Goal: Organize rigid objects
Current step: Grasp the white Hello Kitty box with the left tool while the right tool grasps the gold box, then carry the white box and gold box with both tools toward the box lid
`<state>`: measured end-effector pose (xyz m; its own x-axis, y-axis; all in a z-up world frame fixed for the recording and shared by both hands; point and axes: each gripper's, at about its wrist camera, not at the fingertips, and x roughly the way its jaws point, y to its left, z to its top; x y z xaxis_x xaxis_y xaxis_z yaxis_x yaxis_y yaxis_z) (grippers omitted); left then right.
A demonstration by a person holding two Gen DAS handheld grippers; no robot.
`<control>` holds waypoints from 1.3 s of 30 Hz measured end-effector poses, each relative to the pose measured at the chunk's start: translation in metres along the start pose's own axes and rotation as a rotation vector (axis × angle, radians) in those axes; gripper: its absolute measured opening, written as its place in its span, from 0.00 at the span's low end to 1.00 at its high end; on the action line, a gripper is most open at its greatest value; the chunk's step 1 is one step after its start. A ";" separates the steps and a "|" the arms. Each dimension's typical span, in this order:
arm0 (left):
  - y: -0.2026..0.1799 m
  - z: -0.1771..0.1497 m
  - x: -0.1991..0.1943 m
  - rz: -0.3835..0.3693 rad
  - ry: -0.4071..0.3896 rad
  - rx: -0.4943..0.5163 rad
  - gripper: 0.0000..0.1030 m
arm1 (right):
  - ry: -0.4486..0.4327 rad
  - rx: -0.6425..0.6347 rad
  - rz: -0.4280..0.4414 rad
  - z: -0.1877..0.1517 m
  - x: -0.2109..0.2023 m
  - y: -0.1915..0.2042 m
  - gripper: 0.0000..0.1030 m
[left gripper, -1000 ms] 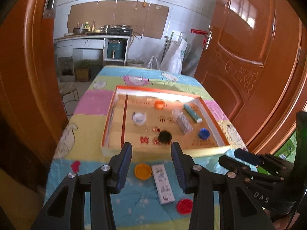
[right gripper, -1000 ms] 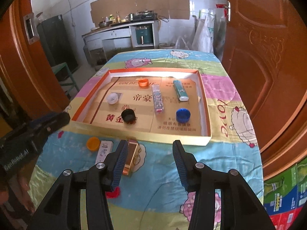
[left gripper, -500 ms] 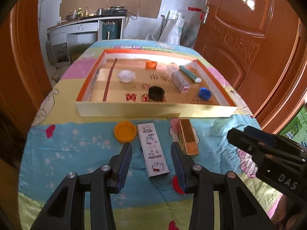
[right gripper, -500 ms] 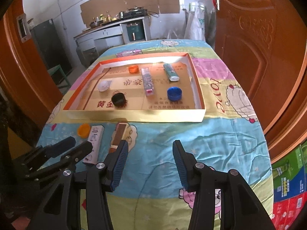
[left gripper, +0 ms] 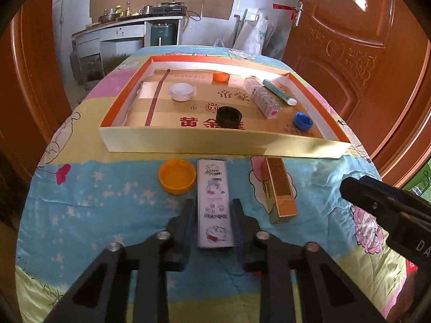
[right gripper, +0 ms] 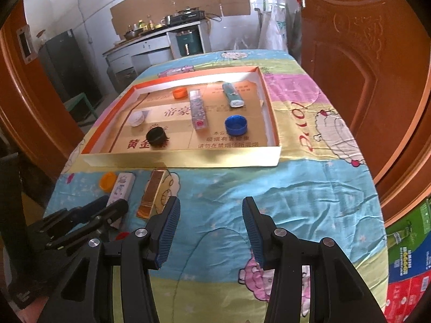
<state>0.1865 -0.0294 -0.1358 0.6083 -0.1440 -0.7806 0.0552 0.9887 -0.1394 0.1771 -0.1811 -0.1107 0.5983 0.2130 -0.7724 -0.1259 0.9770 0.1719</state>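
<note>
A white cartoon-printed box [left gripper: 214, 199] lies on the bedspread in front of the cardboard tray [left gripper: 223, 146]. My left gripper [left gripper: 214, 210] has its fingers closed against both long sides of this box, which rests on the cloth. It also shows in the right wrist view [right gripper: 122, 188]. A gold box [left gripper: 280, 188] lies to its right and a yellow-orange cap [left gripper: 177, 176] to its left. My right gripper [right gripper: 211, 218] is open and empty above bare cloth, right of the gold box [right gripper: 150, 193].
The tray holds a white lid [left gripper: 181, 92], an orange cap [left gripper: 221, 76], a black cap [left gripper: 229, 117], a blue cap [left gripper: 303, 121], a clear patterned case [left gripper: 264, 97] and a teal tube [left gripper: 278, 95]. A red cap [right gripper: 123, 235] lies near the table's front edge. Wooden doors stand on both sides.
My left gripper has moved forward and down over the white box and closed its fingers on it. My right gripper has drawn back a little and stays open.
</note>
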 end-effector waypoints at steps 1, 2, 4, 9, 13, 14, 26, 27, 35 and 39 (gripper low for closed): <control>0.002 0.000 0.000 -0.010 0.001 -0.002 0.25 | 0.004 -0.002 0.007 0.000 0.001 0.002 0.48; 0.003 0.000 -0.001 -0.018 0.000 -0.003 0.25 | 0.009 -0.005 0.015 -0.001 0.003 0.005 0.48; 0.006 -0.002 -0.005 -0.035 -0.004 -0.008 0.25 | 0.015 -0.012 0.029 -0.001 0.005 0.011 0.48; 0.011 -0.011 -0.023 -0.053 -0.028 -0.001 0.25 | 0.028 -0.032 0.068 0.000 0.013 0.031 0.48; 0.017 -0.016 -0.044 -0.062 -0.064 0.001 0.25 | 0.039 -0.071 0.065 0.002 0.027 0.052 0.48; 0.019 -0.017 -0.047 -0.065 -0.070 0.000 0.25 | 0.042 -0.076 0.059 0.003 0.031 0.056 0.48; 0.037 -0.018 -0.061 -0.112 -0.086 -0.023 0.25 | 0.060 -0.099 -0.021 0.003 0.051 0.067 0.17; 0.038 -0.017 -0.061 -0.112 -0.088 -0.027 0.25 | 0.054 -0.093 -0.017 0.004 0.048 0.066 0.17; 0.041 -0.015 -0.065 -0.116 -0.103 -0.039 0.25 | 0.017 -0.078 -0.001 0.013 0.026 0.065 0.17; 0.041 -0.013 -0.068 -0.117 -0.113 -0.039 0.25 | 0.007 -0.083 0.001 0.017 0.020 0.067 0.17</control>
<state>0.1372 0.0207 -0.0964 0.6845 -0.2502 -0.6847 0.1011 0.9627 -0.2508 0.1938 -0.1119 -0.1046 0.5927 0.2136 -0.7766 -0.1915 0.9739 0.1217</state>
